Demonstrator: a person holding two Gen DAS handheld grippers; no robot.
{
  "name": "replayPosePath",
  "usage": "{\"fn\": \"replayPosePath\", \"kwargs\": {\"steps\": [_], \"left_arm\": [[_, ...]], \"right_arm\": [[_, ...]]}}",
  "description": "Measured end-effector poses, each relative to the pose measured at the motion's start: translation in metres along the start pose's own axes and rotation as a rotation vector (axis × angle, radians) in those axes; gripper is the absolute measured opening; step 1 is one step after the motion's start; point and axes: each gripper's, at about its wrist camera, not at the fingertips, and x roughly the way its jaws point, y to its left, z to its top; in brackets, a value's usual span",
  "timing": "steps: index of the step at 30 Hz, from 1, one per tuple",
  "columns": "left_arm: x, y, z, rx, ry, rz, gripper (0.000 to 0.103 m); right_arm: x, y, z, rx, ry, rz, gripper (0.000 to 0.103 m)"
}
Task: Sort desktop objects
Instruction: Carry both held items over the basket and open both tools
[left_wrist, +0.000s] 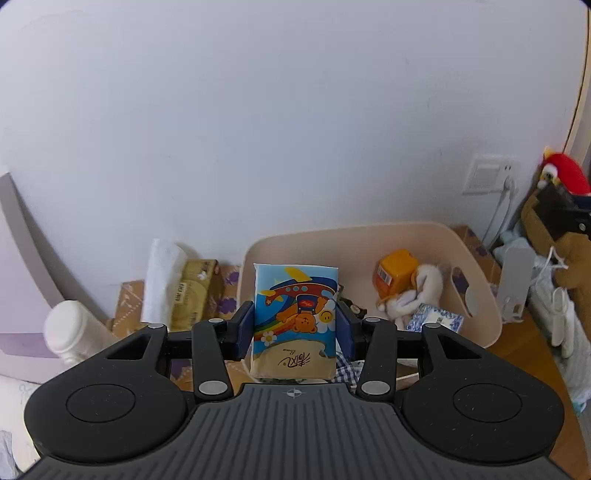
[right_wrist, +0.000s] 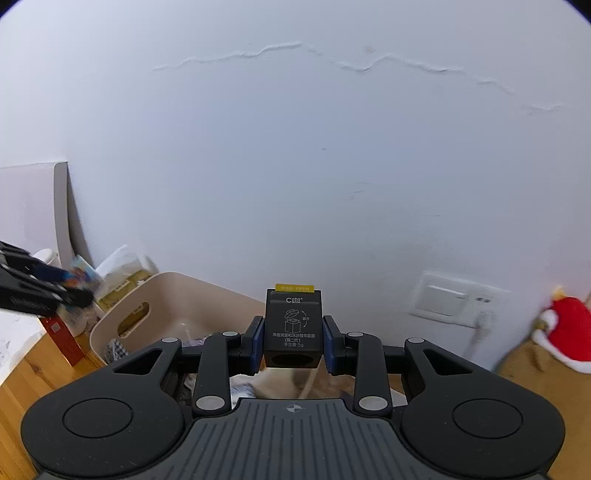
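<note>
My left gripper (left_wrist: 294, 328) is shut on a tissue pack (left_wrist: 295, 317) printed with a cartoon bear and a plane, held upright in the air before a beige bin (left_wrist: 476, 266). In the bin lie an orange box (left_wrist: 397, 271), a white plush toy (left_wrist: 417, 295) and a blue-patterned pack (left_wrist: 436, 321). My right gripper (right_wrist: 293, 341) is shut on a small black box (right_wrist: 293, 325) with a yellow strip on top, held above the same beige bin (right_wrist: 166, 295). In the right wrist view the left gripper (right_wrist: 75, 291) shows blurred at the far left with the tissue pack (right_wrist: 83, 277).
A white bottle (left_wrist: 68, 332), a paper roll (left_wrist: 162, 280) and a gold box (left_wrist: 194, 291) stand left of the bin by the wall. A red plush toy (left_wrist: 565, 173), a wall socket (left_wrist: 489, 173) and a cable lie to the right. The desk (right_wrist: 33, 362) is wooden.
</note>
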Motion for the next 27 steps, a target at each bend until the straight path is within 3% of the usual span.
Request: {"fn": "replayPosePath", "kwargs": {"steps": [12, 20, 27], "left_arm": [[0.065, -0.030, 0.002, -0.027, 0.118, -0.037, 0.046], [0.091, -0.052, -0.008, 0.033, 0.161, 0.006, 0.046], [0.099, -0.053, -0.016, -0.022, 0.178, -0.027, 0.047]], "right_arm": [[0.077, 0.030, -0.021, 0.063, 0.101, 0.098, 0.029], [0.106, 0.029, -0.045, 0.084, 0.189, 0.099, 0.029], [0.115, 0.029, -0.064, 0.055, 0.260, 0.090, 0.029]]}}
